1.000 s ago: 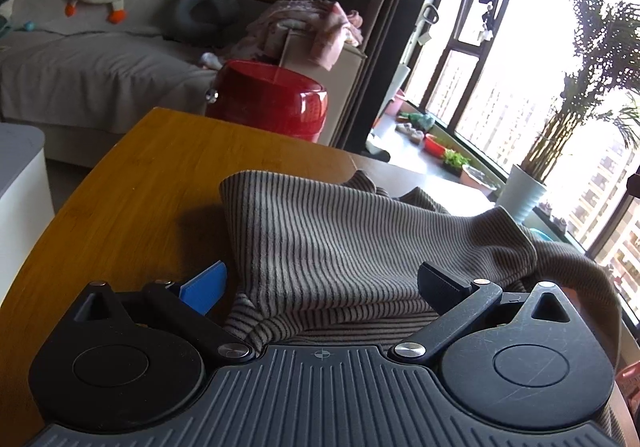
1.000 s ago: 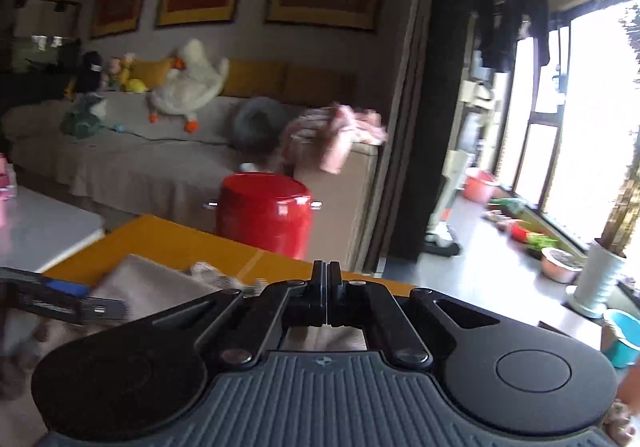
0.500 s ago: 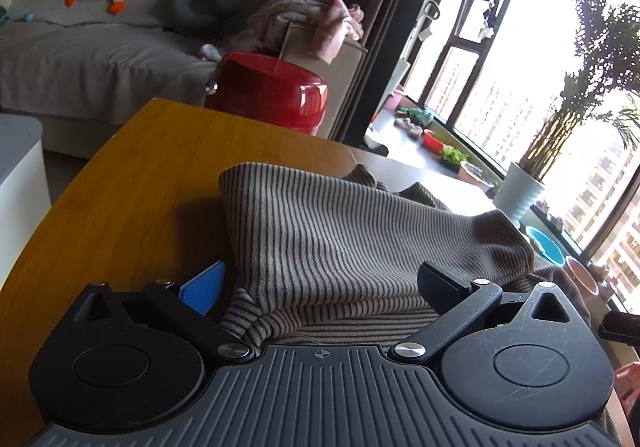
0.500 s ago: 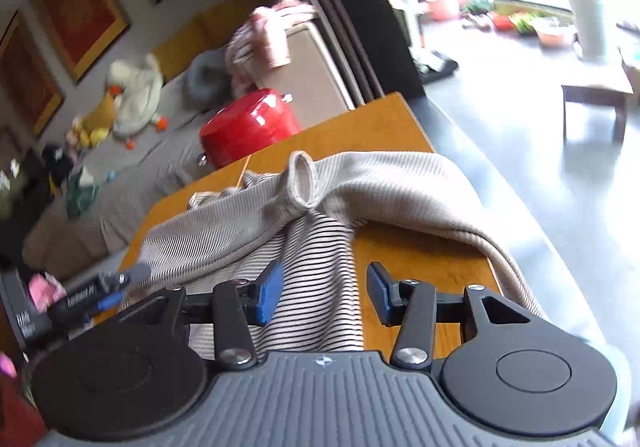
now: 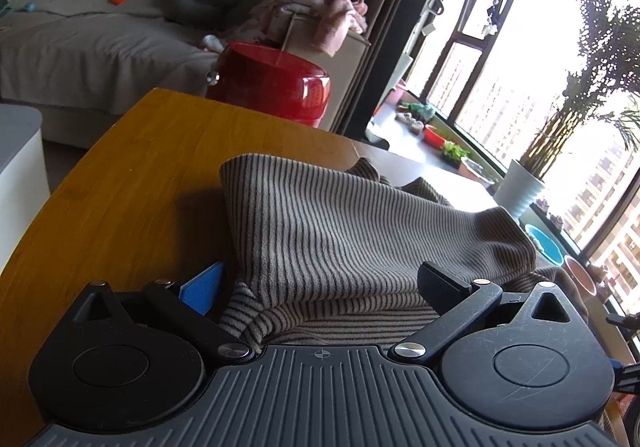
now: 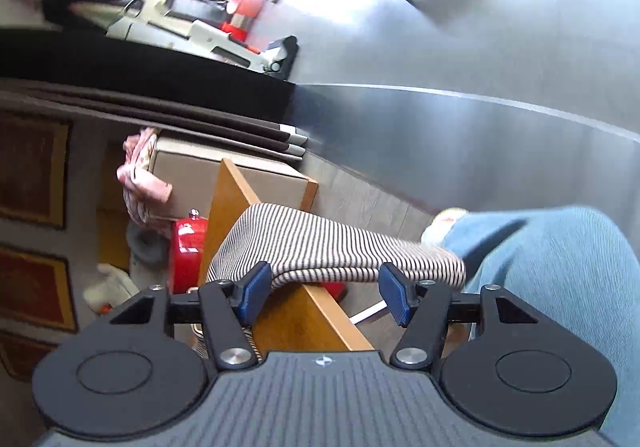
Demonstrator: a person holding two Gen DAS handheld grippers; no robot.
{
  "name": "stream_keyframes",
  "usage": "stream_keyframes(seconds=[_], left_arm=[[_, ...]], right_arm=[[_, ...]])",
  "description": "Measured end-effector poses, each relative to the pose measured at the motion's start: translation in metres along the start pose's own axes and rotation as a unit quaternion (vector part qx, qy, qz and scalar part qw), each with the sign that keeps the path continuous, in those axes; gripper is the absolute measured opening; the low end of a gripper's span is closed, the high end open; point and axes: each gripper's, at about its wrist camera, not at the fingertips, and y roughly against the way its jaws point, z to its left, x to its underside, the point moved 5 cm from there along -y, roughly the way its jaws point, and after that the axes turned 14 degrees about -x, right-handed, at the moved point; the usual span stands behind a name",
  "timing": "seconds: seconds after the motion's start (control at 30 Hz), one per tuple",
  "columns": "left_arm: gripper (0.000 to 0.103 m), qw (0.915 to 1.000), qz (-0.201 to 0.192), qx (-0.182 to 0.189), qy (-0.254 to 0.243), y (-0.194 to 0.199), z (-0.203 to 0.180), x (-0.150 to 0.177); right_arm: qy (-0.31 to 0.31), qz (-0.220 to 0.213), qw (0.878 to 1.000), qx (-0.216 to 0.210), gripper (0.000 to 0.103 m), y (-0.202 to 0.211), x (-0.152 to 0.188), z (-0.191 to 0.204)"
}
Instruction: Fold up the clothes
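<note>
A beige garment with thin dark stripes (image 5: 340,235) lies bunched on the wooden table (image 5: 132,183). My left gripper (image 5: 320,283) is open, its fingers wide apart on either side of the garment's near fold. In the right wrist view the camera is rolled sideways; the same striped garment (image 6: 320,247) hangs over the table edge (image 6: 296,307). My right gripper (image 6: 326,289) is open, its blue pads on either side of the overhanging cloth, not pinching it.
A red round container (image 5: 276,83) stands beyond the table's far edge, with a sofa (image 5: 80,43) and a box draped in pink cloth (image 5: 316,15) behind. A person's leg in blue jeans (image 6: 560,287) is right beside the right gripper. A potted plant (image 5: 524,191) stands by the window.
The right gripper opened from fully shut, rolled sideways and dropped to the table edge beside the overhanging cloth. The left gripper stayed open and barely moved.
</note>
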Motion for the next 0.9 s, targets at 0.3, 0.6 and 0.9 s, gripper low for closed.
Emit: stream_keyframes(seconds=[0.3,0.6,0.9], left_arm=[[0.103,0.9999,0.005,-0.009,0.003,-0.002,0.0,0.001],[0.103,0.9998,0.003,-0.019,0.002,-0.002,-0.001,0.001],[0.103,0.9997,0.001,-0.022,-0.006,-0.001,-0.004,0.001]], right_arm=[[-0.159,0.033,0.985,-0.053,0.068,-0.027,-0.008,-0.052],[-0.164,0.071,0.975,-0.135,0.053,-0.082,-0.029,-0.048],[0.139,0.006,0.972,-0.19,0.012,-0.037,-0.054,0.088]])
